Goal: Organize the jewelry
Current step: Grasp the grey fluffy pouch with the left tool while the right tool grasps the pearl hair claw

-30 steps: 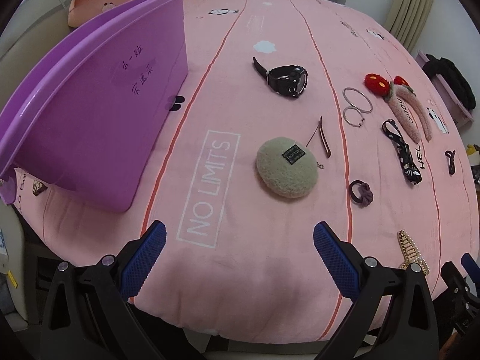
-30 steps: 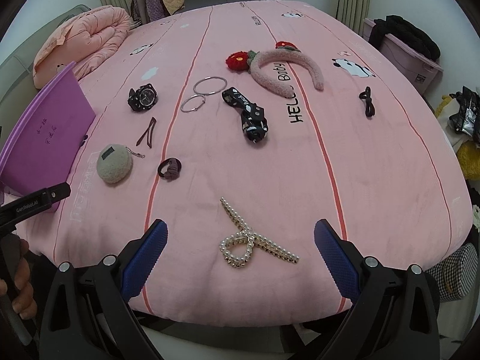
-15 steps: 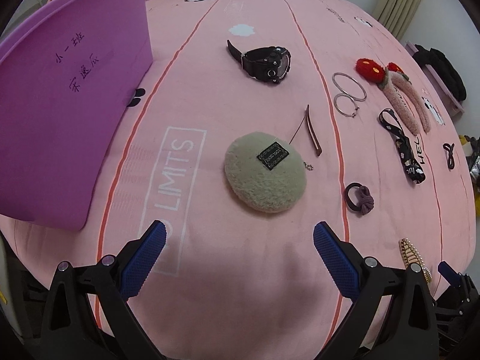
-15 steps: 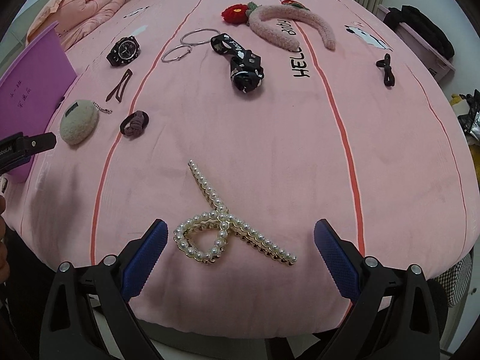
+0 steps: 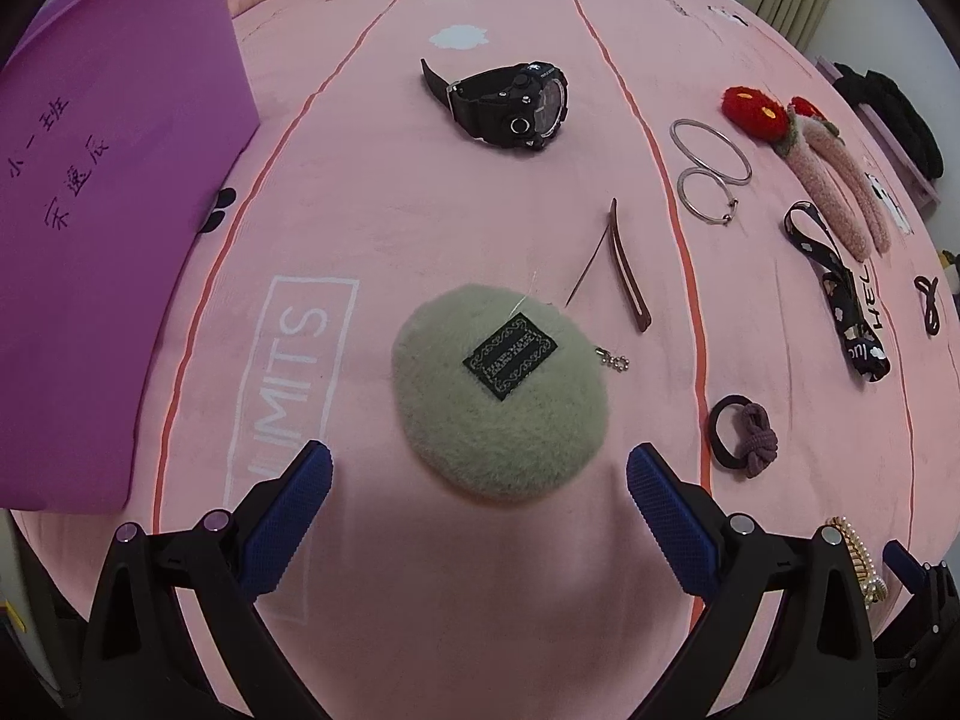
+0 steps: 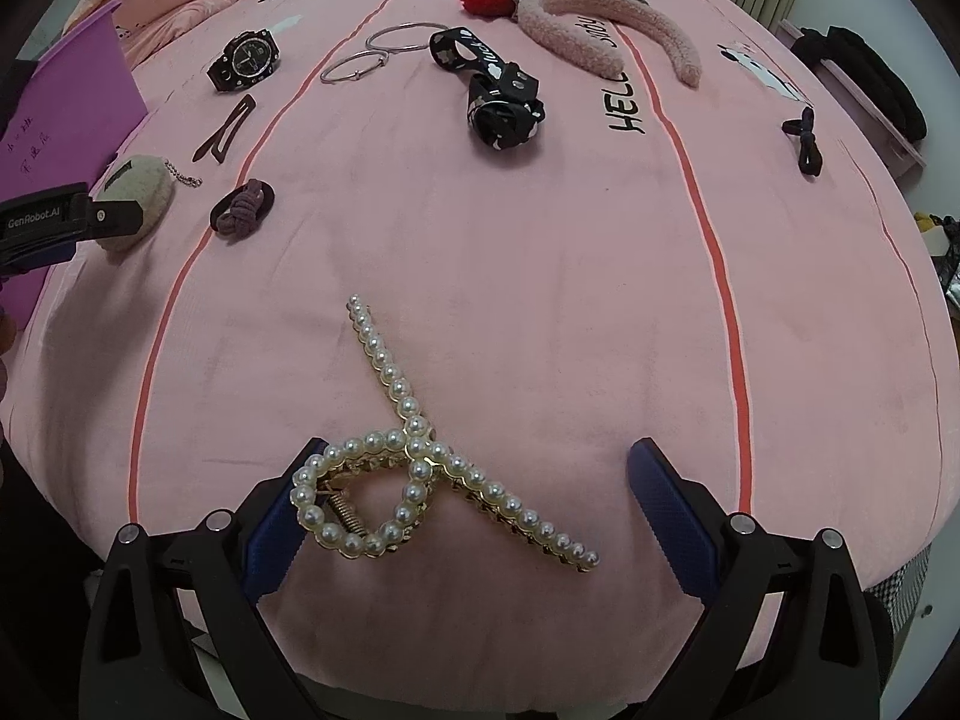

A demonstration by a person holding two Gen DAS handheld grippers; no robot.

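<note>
A round green fuzzy pouch (image 5: 501, 393) with a black label lies on the pink cloth, just ahead of my open left gripper (image 5: 480, 471). Its near edge sits between the blue pads (image 5: 288, 510). In the right wrist view a pearl hair claw (image 6: 414, 462) lies between the fingers of my open right gripper (image 6: 474, 480), its loop over the left pad. Farther out lie a black watch (image 5: 510, 105), two silver bangles (image 5: 711, 171), a brown hair clip (image 5: 627, 267), a purple hair tie (image 5: 744, 432), a black printed strap (image 6: 495, 90) and a pink fuzzy headband (image 6: 606, 30).
A purple bin (image 5: 102, 228) with handwriting on its wall stands at the left. A small black bow (image 6: 807, 141) lies at the right. The cloth's front edge runs just under both grippers. The left gripper (image 6: 54, 225) shows at the left of the right wrist view.
Both grippers have moved forward and lower. The green pouch now reaches the left gripper's pads, and the pearl claw now lies between the right gripper's fingers.
</note>
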